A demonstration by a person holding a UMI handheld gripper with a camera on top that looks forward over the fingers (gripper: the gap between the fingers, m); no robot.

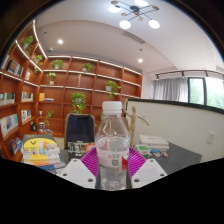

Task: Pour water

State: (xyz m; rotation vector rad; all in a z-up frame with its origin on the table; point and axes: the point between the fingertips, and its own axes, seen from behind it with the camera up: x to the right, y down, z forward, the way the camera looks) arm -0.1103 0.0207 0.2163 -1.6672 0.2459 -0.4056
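From the gripper view, the clear plastic water bottle with a white screw cap (113,143) stands upright, dead centre between the two fingers. The gripper (112,168) has its magenta pads (91,160) tight against the bottle on both sides, clamped on its lower body, white finger tips below. The bottle rises well above the fingers. Just beyond lies a dark table (170,156), with a colourful illustrated book (40,150) off to one side and a small stack of flat items (152,147) on the other. Behind the table sits a chair (80,128), then tall wooden bookshelves dotted with green potted plants (78,100). A branching ceiling light (134,14) glows overhead.
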